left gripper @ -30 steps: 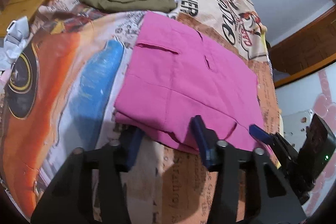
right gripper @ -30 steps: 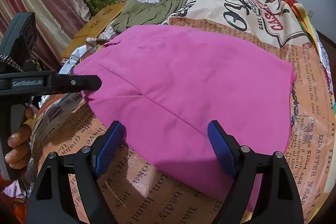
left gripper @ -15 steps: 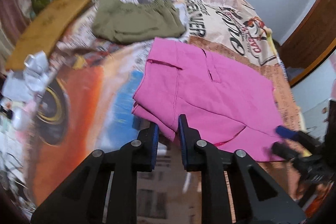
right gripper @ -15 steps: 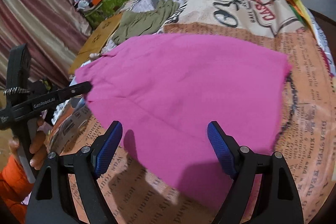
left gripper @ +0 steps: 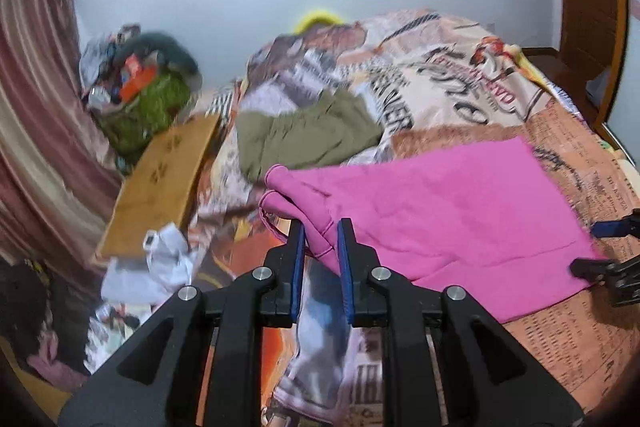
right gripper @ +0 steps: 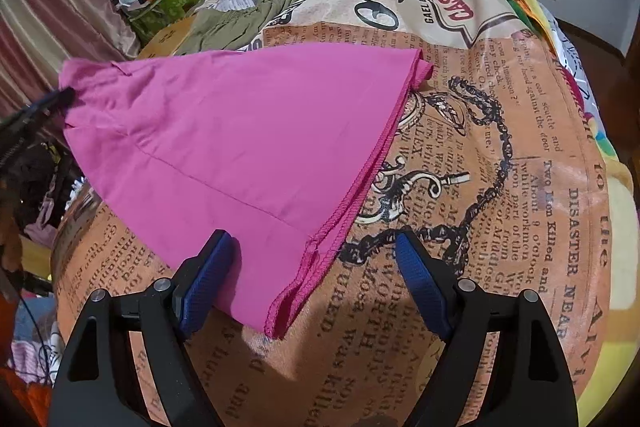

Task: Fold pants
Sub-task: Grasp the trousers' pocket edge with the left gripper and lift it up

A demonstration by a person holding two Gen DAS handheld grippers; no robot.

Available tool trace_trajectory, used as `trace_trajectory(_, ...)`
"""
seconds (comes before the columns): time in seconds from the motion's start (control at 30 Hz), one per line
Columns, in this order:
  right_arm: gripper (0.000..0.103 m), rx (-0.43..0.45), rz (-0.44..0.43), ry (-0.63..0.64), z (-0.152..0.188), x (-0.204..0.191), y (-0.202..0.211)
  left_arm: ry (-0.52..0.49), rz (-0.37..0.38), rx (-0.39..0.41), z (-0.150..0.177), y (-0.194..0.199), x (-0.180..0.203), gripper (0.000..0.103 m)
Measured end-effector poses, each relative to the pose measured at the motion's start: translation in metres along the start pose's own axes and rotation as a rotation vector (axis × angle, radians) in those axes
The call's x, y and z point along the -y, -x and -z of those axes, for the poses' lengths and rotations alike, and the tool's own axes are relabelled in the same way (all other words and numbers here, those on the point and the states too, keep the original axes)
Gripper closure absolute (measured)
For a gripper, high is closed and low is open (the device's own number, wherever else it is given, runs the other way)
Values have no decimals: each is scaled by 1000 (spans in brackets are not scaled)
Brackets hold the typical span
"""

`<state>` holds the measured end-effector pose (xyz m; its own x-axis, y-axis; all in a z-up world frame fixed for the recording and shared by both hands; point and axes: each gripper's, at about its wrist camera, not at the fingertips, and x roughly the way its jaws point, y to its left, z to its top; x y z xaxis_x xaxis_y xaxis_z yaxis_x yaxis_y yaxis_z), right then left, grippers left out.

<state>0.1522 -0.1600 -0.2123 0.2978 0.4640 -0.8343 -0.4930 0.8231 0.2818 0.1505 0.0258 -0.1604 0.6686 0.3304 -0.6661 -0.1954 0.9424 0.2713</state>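
**Left gripper pinches the pants' bunched end; right gripper waits wide at the hem**

Left gripper (left gripper: pixel 321 247) first, from its own camera: I have its blue pads nearly together with a gathered pink lump of the pants (left gripper: pixel 432 211) caught between them. That end looks raised off the bed (left gripper: pixel 560 339), the cloth sloping away from the pinch down to the printed cover. Beyond the pants lies an olive garment (left gripper: pixel 304 139), and past that, toward the curtain side, a wooden board (left gripper: pixel 160 183). At the pants' far corner I can see the tips of the right gripper (left gripper: pixel 600 247), just beside the cloth.

From the right wrist: right gripper (right gripper: pixel 316 283) stands wide open, holding nothing. One pad rests at the pants' (right gripper: pixel 224 131) near edge, the other sits over bare bed (right gripper: pixel 520 187) clear of the stitched hem. The hem corner lies between the two pads. At the pants' far end a dark fingertip of the left gripper (right gripper: pixel 60 99) meets the fabric.

My read on handling: thin, light, limp cloth that sags wherever unsupported and drags along the cover rather than sliding cleanly. I'd take it at the doubled, stitched hem corner, where the layers are thickest and least likely to slip apart, catching both layers together so the fold carries over evenly.
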Motion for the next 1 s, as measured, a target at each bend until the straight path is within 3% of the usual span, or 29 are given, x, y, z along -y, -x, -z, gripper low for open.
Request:
trace_trajectory(0.07, 20, 2, -2, -1, 0, 0, -1, -11, 28, 29, -9, 9, 5, 91)
trace_trajectory(0.1, 20, 3, -3, -2, 1, -1, -1, -22, 46, 52, -16, 15, 9, 100)
trace_trajectory(0.23, 18, 5, -11, -8, 1, 0, -2, -96, 142, 131, -38, 39, 34, 101)
trace_trajectory(0.33, 18, 6, -12, -10, 1, 0, -3, -126, 196, 126, -46, 41, 48, 100)
trace_trajectory(0.47, 18, 10, -18, -12, 1, 1, -3, -22, 302, -12, -45, 17, 33, 98)
trace_trajectory(0.57, 18, 12, -20, -11, 1, 2, -3, 106, 352, -152, -31, -14, 3, 87)
trace_trajectory(0.63, 17, 13, -22, -12, 2, 2, -3, 179, 349, -232, -17, -33, -16, 64)
trace_trajectory(0.73, 17, 18, -24, -14, 3, 2, -3, 285, 349, -311, 2, -52, -40, 46)
trace_trajectory(0.83, 16, 21, -24, -19, 4, 3, -3, 390, 386, -415, 25, -69, -58, 37)
trace_trajectory(1.0, 15, 17, -21, -19, 3, 3, -4, 641, 583, -574, 63, -92, -78, 34)
